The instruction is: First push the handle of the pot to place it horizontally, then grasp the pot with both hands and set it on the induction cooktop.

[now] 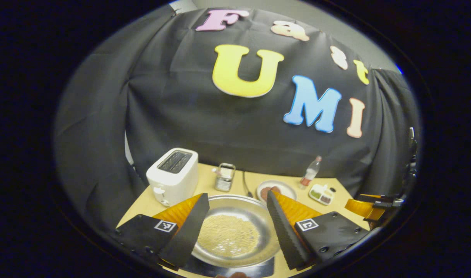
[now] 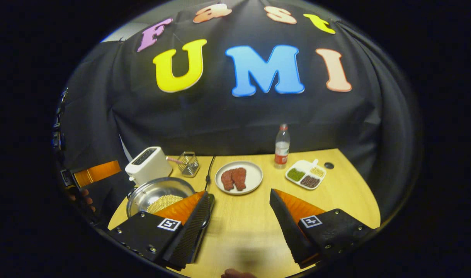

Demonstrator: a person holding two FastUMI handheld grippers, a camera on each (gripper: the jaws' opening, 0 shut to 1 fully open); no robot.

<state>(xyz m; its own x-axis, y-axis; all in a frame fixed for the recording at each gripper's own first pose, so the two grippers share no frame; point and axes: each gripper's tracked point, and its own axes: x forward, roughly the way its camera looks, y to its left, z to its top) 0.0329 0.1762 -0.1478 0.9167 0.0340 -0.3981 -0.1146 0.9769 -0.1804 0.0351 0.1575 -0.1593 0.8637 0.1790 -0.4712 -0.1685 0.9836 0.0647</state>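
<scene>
Both grippers wide open and holding nothing; pot sits on the dark cooktop at the table's near-left.

Left gripper view: left gripper hangs over the pot, fingers spread wide to either side of the bowl, gripping nothing; can't tell if they touch the rim. Pot is on the induction cooktop, a dark slab showing under its near edge. Behind it: toaster, wire basket, plate of meat, bottle, sectioned tray. The other gripper shows at far right.

Right gripper view: right gripper is above bare wooden table, wide open and empty. Pot is just left of its left finger; contact unclear. Plate, bottle and tray are farther back, well apart from the pot.
</scene>
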